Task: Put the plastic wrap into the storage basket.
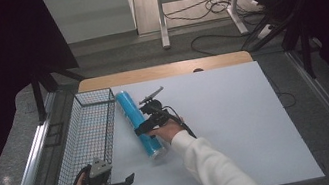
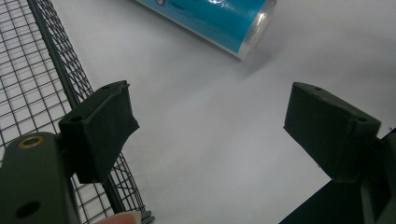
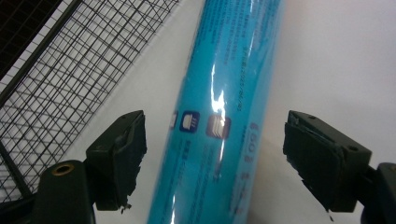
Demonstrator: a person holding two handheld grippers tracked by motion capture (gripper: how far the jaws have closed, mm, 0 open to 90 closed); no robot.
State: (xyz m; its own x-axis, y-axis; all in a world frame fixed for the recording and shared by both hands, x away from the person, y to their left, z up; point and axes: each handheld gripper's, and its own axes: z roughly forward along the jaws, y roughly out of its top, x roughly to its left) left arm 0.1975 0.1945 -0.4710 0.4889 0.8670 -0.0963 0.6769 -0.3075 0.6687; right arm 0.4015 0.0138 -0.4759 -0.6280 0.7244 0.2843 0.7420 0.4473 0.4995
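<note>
Right gripper view shows the right tongs [image 3: 212,154] open astride the blue roll [image 3: 224,116] — pads clear; high view adds the left tongs [image 1: 126,184], open, holding nothing, beside the wire basket [image 1: 89,130].

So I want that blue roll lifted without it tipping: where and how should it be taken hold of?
Probably at mid-length, from above. The blue roll lies flat on the table beside the basket, a long round tube, so jaws across its width near the middle should keep it level. The right hand-held gripper already straddles it there, not yet pressing.
</note>
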